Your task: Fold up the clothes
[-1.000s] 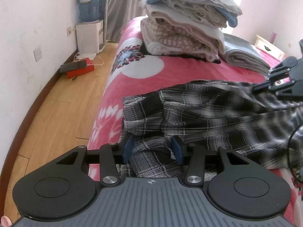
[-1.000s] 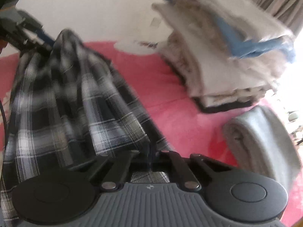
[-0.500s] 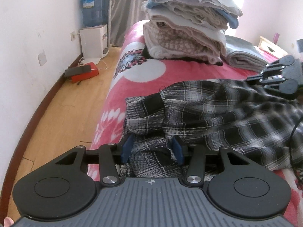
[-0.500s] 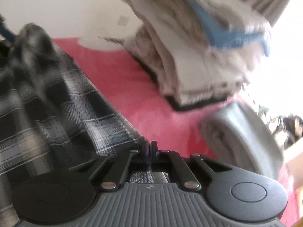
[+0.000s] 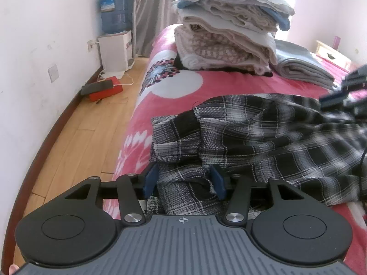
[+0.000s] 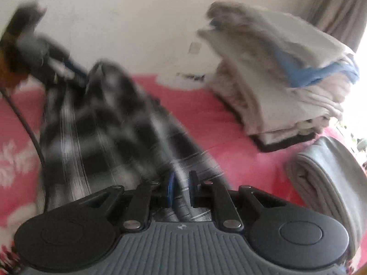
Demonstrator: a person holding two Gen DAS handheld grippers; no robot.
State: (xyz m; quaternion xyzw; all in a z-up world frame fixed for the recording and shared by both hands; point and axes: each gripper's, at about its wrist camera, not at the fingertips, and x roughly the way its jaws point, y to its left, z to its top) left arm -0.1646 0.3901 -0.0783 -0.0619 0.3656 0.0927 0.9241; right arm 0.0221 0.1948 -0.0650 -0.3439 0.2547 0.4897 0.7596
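A black-and-white plaid garment (image 5: 263, 137) lies crumpled on the pink bed (image 5: 229, 87). My left gripper (image 5: 184, 180) is open, its blue pads on either side of a bunched plaid fold at the garment's near edge. My right gripper (image 6: 181, 183) has its jaws a little apart with plaid cloth (image 6: 110, 123) running between them; the view is blurred. The right gripper also shows at the right edge of the left wrist view (image 5: 344, 94), over the garment's far side. The left gripper shows at the top left of the right wrist view (image 6: 75, 73), at the cloth's far end.
A tall stack of folded pale clothes (image 5: 229, 27) and a folded grey blanket (image 5: 300, 66) sit at the bed's far end. Left of the bed is wooden floor (image 5: 75, 137) with a red box (image 5: 103, 89) and a water dispenser (image 5: 114, 39) by the wall.
My right gripper was shut on the plaid cloth and has opened slightly, moving down and right. The garment has sunk flatter onto the bed. My left gripper stays open at the fold.
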